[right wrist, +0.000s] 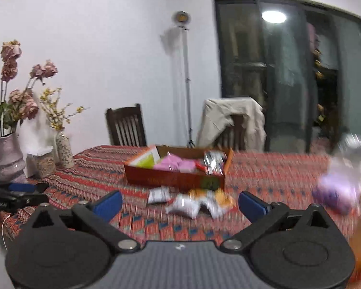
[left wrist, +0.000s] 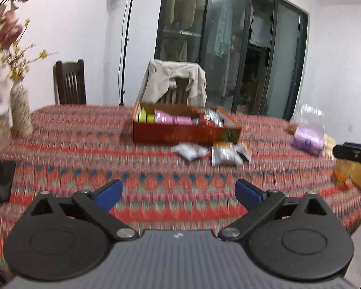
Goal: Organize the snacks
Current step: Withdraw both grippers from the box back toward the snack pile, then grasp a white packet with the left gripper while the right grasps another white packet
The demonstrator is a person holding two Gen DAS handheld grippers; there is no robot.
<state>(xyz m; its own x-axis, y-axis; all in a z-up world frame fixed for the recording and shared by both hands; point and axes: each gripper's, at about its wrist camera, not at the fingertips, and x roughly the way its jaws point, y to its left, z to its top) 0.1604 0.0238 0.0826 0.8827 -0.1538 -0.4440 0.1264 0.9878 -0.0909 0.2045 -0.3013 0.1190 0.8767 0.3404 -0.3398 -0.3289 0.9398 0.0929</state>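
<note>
Black phone left view only | pink vase right only

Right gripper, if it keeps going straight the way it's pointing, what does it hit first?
Probably the loose snack packets on the tablecloth, just before the red box. The right gripper is open and empty; blur leaves depth unclear.

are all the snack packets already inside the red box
No, several snack packets lie loose on the tablecloth just in front of the red box, outside its walls.
</note>
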